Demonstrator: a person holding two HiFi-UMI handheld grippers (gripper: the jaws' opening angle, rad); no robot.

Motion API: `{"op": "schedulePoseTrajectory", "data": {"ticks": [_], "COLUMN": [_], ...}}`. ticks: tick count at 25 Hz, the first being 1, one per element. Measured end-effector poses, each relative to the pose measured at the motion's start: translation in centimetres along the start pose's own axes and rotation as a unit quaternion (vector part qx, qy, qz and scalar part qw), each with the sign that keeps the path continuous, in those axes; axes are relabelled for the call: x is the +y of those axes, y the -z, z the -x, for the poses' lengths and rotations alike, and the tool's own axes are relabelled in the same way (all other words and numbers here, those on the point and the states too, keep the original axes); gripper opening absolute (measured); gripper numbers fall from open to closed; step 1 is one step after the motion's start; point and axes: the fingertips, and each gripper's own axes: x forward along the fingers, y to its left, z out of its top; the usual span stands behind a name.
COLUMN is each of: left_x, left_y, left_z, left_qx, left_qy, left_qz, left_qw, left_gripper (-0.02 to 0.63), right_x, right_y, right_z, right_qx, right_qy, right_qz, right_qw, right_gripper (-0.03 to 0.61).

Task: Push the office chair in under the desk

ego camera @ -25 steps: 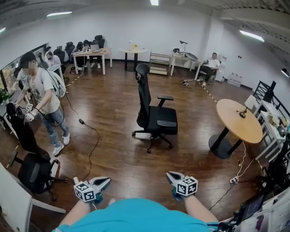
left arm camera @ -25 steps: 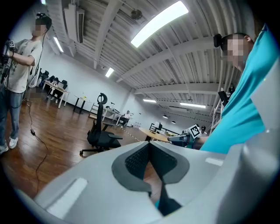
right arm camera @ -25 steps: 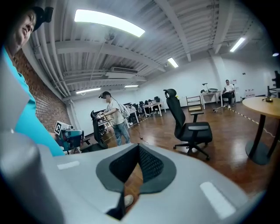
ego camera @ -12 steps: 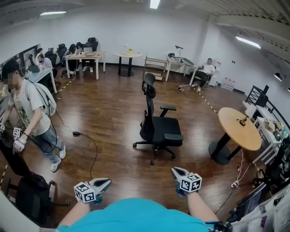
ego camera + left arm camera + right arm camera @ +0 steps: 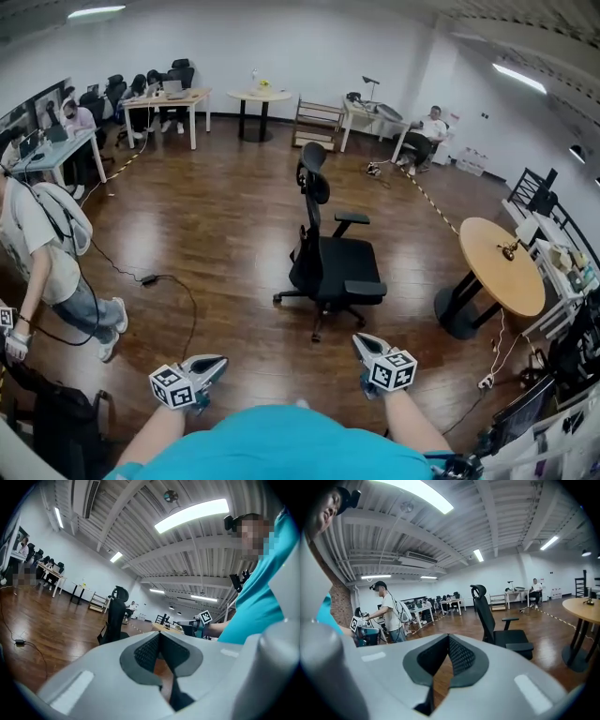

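A black office chair (image 5: pixel 328 262) with a tall back and headrest stands alone on the dark wood floor, its seat facing right. It also shows in the left gripper view (image 5: pixel 115 616) and the right gripper view (image 5: pixel 497 625). My left gripper (image 5: pixel 211 364) and right gripper (image 5: pixel 361 345) are held low, close to my body and well short of the chair. Both are shut with nothing between the jaws: the pads meet in the left gripper view (image 5: pixel 159 637) and in the right gripper view (image 5: pixel 447 639).
A round wooden table (image 5: pixel 506 267) stands right of the chair. A person (image 5: pixel 37 253) stands at the left by another black chair (image 5: pixel 47 412), and a cable (image 5: pixel 150 279) trails across the floor. Desks (image 5: pixel 173 101) with seated people line the back wall.
The head view has swung right: the person at the left has slid toward the frame edge. The chair sits a little more central. Both grippers stay shut and low.
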Motion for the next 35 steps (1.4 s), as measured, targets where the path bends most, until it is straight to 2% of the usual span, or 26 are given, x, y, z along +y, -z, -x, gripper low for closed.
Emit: {"op": "schedulePoseTrajectory", "data": {"ticks": [3,10,14,17,21,25,29,35], "left_x": [1.9,5.8,9.1,10.3,14.0,19.7,27.5,44.1], "left_y": [-0.6,-2.5,-3.2,-3.4,-3.7,-4.7,-7.8,-13.5], "left_z": [-4.3,-16.3,-21.9,-25.3,-27.1,-28.3,-28.4,-24.4], "left_qx": [0.003,-0.009,-0.023,-0.008,0.009,0.008,0.002,0.017], "left_qy": [-0.013,-0.064,-0.081,-0.075,-0.077,-0.055,-0.013,0.048], "left_qz": [-0.014,-0.017,-0.005,-0.007,-0.014,-0.007,-0.010,-0.014], "left_qw": [0.9998,0.9977,0.9964,0.9971,0.9969,0.9985,0.9999,0.9986], "left_gripper": [0.000,0.000,0.000,0.000,0.000,0.000,0.000,0.000], "right_x": [-3.8,-17.0,-23.1,-25.6,-27.0,-27.3,-27.4,-25.6], "right_y": [-0.9,-4.1,-6.3,-7.8,-8.6,-9.4,-9.8,-10.2], "right_z": [-2.9,-9.2,-13.9,-17.1,-21.8,-28.5,-37.1,-51.7], "right_qx": [-0.007,0.010,0.010,0.022,0.052,0.092,0.154,0.256], "right_qy": [-0.025,-0.065,-0.066,-0.065,-0.070,-0.045,0.008,0.113], "right_qz": [0.006,0.013,0.021,0.021,0.022,0.038,0.051,0.061], "right_qw": [1.000,0.998,0.998,0.997,0.996,0.994,0.987,0.958], "right_gripper": [0.002,0.002,0.002,0.003,0.074,0.118,0.149,0.213]}}
